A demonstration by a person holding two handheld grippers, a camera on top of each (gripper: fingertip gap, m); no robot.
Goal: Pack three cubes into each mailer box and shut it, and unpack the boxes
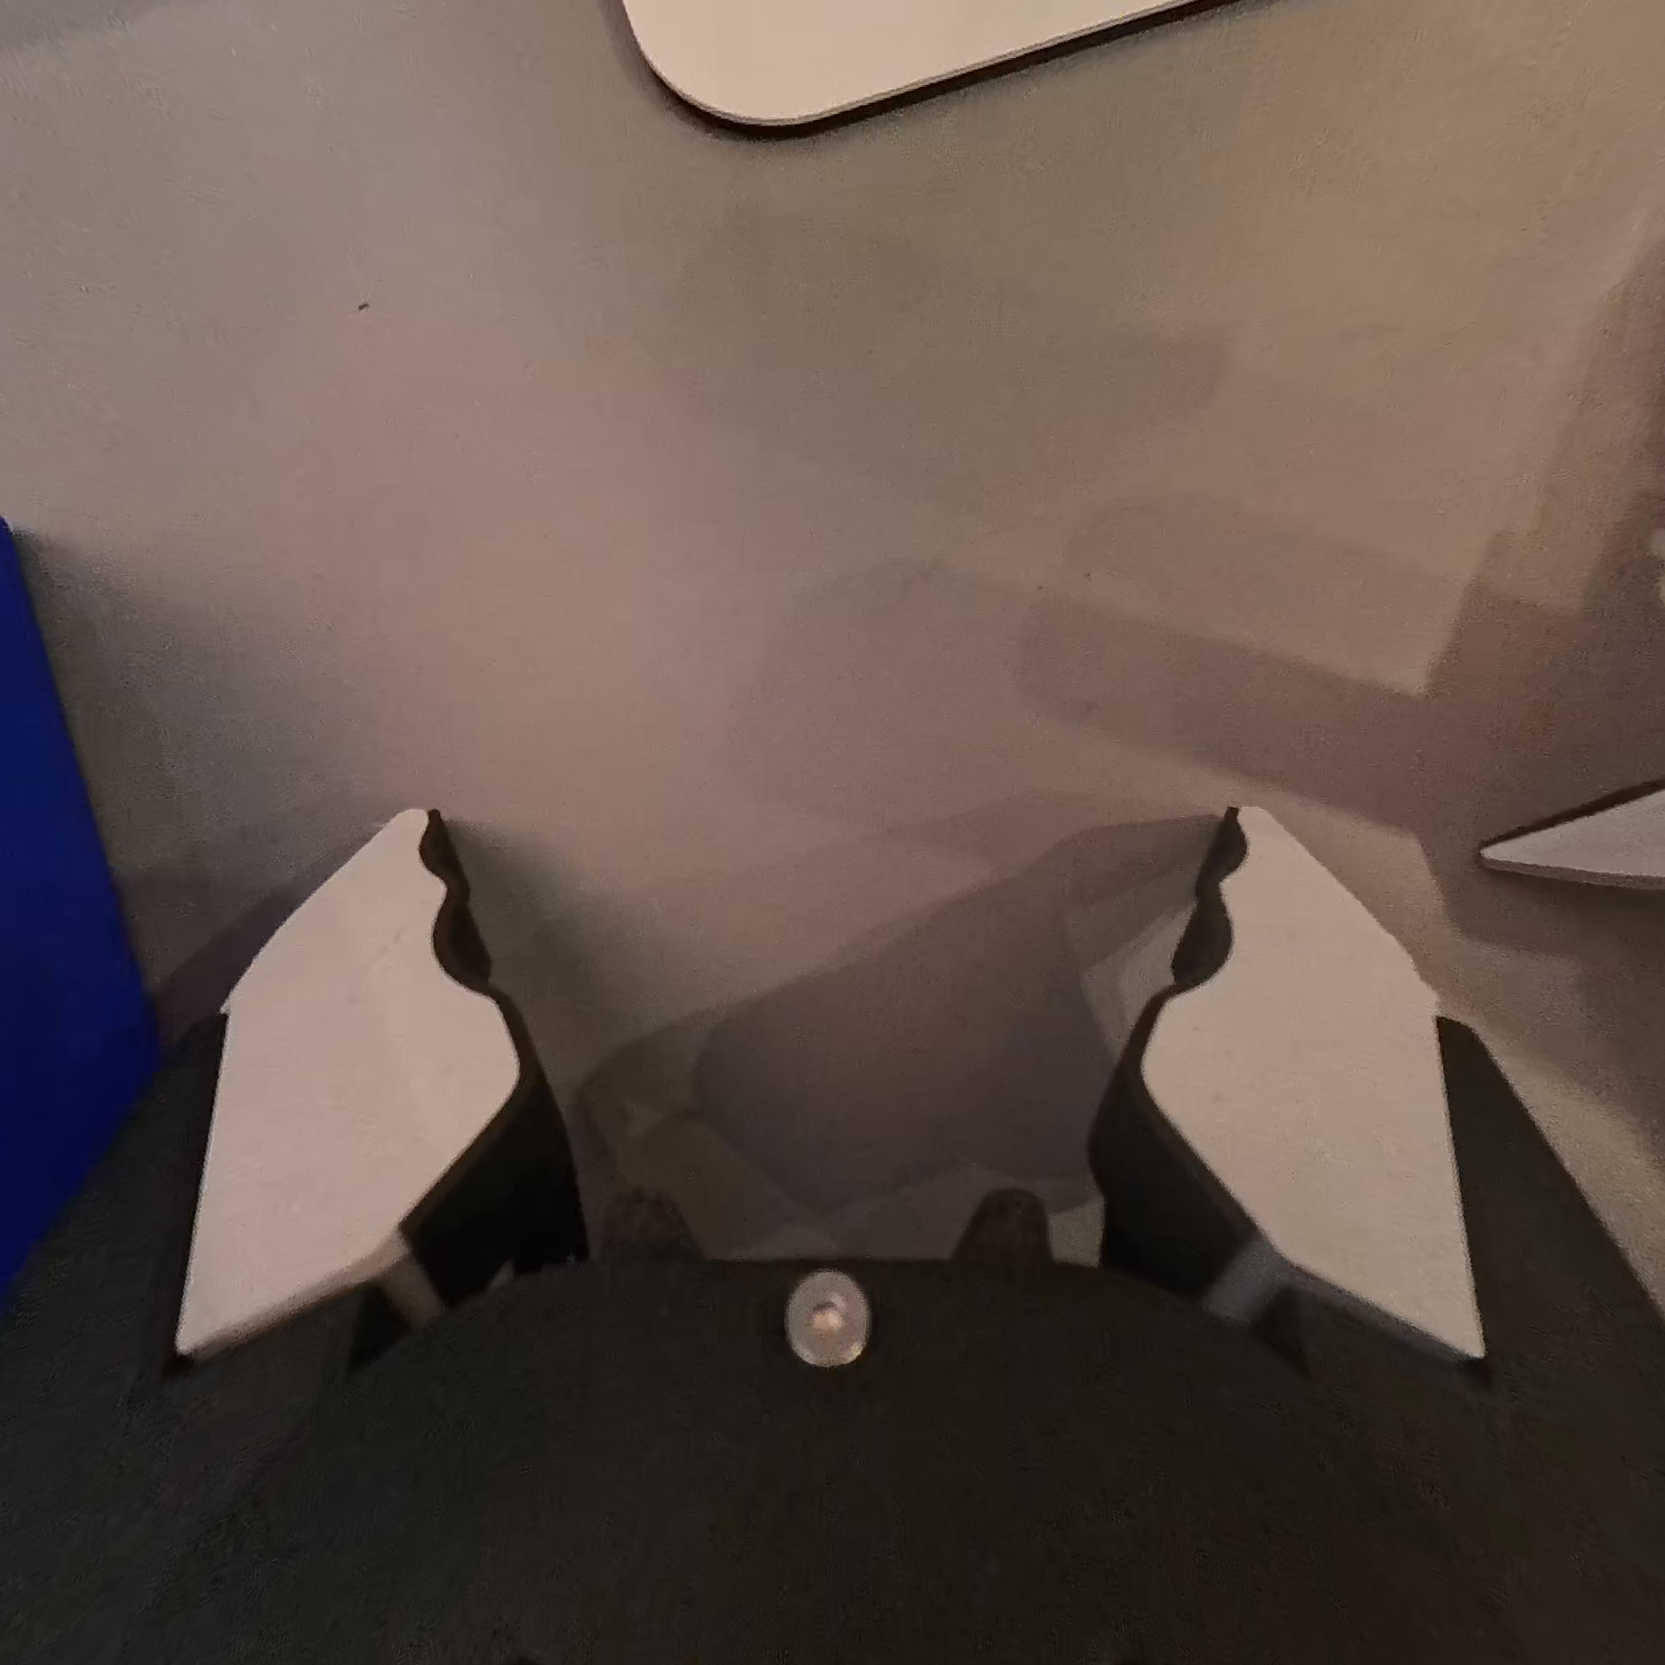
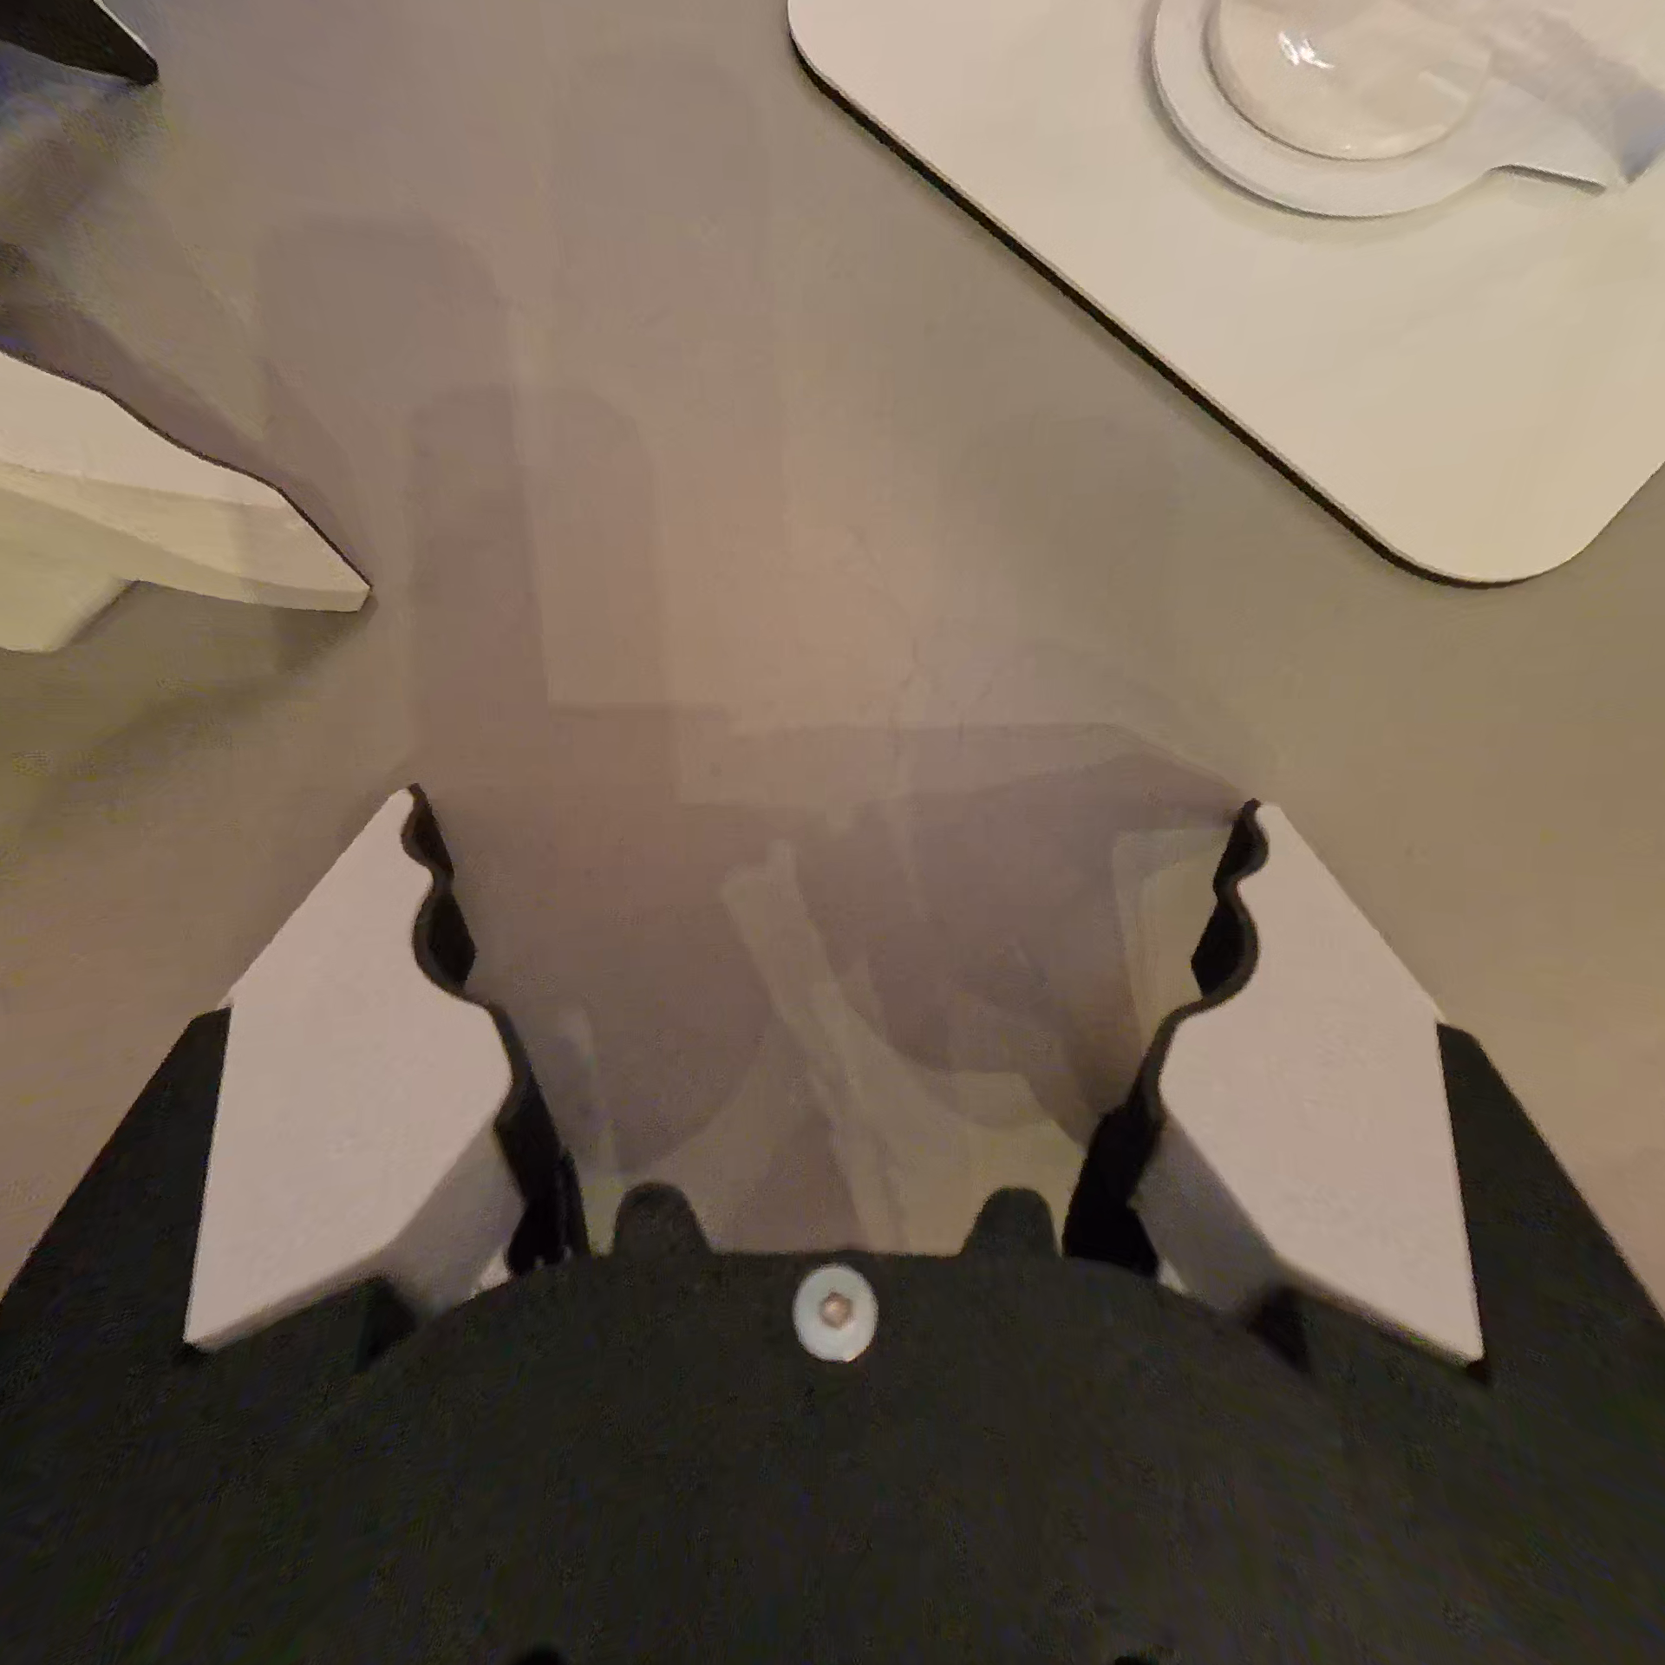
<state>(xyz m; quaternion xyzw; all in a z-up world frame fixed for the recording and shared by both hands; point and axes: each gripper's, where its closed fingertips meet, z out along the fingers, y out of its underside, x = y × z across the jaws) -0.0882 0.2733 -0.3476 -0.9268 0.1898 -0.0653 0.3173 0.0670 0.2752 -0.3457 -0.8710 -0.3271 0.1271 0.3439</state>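
My left gripper (image 1: 833, 815) is open and empty, close above the bare grey table (image 1: 631, 450). My right gripper (image 2: 833, 797) is also open and empty above the same table (image 2: 631, 405). A blue object (image 1: 54, 856), perhaps a cube, shows only as a strip at the left edge of the left wrist view, beside the left finger. No mailer box shows in either view. A fingertip of the right gripper (image 1: 1595, 851) pokes in at the right edge of the left wrist view. The left gripper's white finger (image 2: 180, 541) shows at the left of the right wrist view.
A white rounded mat (image 1: 856, 54) lies at the far side of the table. It also shows in the right wrist view (image 2: 1261, 342), with a clear glass vessel (image 2: 1333, 81) on a white round base standing on it.
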